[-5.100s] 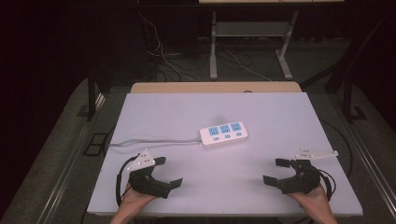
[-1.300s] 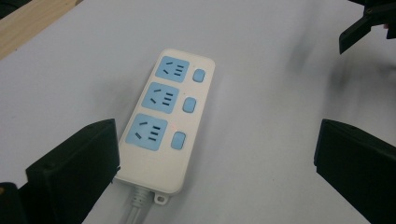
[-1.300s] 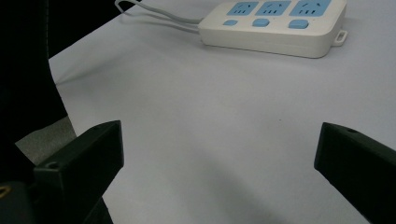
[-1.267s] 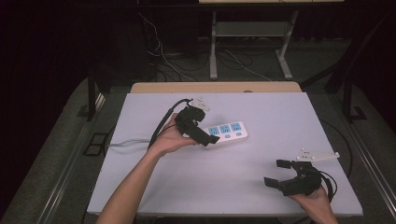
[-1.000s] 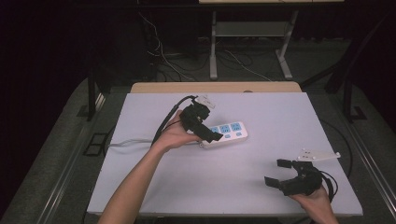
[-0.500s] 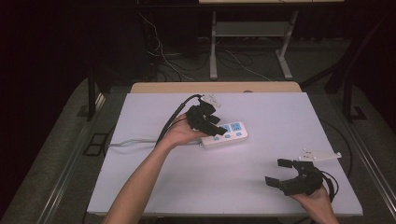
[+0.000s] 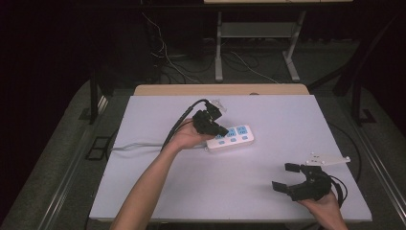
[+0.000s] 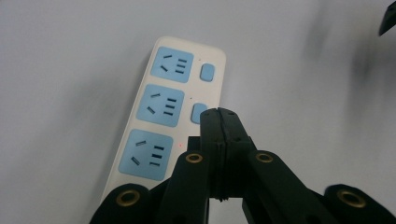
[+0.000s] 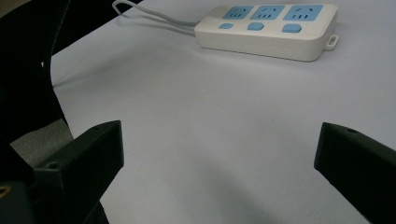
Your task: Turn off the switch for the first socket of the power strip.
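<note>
A white power strip [image 7: 231, 139] lies mid-desk [image 7: 287, 124]. The left gripper [image 8: 219, 122], fingers pressed together, hovers just over the strip's middle switch [image 8: 198, 113], likely about to press it (a short, straight push down is needed). The right gripper [image 7: 293, 178] rests near the front edge, fingers spread wide.

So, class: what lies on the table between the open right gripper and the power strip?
Nothing: in the right gripper view, bare white table runs from the right gripper to the power strip.
</note>
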A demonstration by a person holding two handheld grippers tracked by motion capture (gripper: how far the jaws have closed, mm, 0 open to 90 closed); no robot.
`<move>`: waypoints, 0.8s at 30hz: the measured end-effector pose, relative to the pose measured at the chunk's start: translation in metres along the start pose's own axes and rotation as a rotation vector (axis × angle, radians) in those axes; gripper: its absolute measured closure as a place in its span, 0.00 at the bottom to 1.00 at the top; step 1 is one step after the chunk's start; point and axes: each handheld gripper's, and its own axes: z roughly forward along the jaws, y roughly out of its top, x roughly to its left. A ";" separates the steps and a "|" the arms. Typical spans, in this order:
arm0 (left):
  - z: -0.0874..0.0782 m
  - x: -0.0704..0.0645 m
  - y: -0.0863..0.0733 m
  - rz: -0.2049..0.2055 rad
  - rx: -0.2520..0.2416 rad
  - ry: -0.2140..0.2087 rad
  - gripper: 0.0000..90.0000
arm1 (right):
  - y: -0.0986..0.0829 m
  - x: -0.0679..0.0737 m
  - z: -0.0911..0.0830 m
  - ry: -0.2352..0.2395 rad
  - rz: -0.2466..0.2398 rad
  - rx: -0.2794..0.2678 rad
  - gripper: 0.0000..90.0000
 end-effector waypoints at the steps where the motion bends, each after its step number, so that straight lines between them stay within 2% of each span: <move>1: 0.002 0.000 0.000 0.002 0.005 -0.002 1.00 | 0.000 0.000 0.000 0.000 0.000 0.000 0.01; 14: 0.025 -0.001 -0.002 0.042 0.084 0.013 1.00 | 0.000 0.000 -0.001 0.001 -0.004 -0.002 0.01; 24: 0.034 0.008 -0.008 0.020 0.134 0.019 1.00 | 0.000 0.000 -0.002 0.005 -0.002 -0.005 0.01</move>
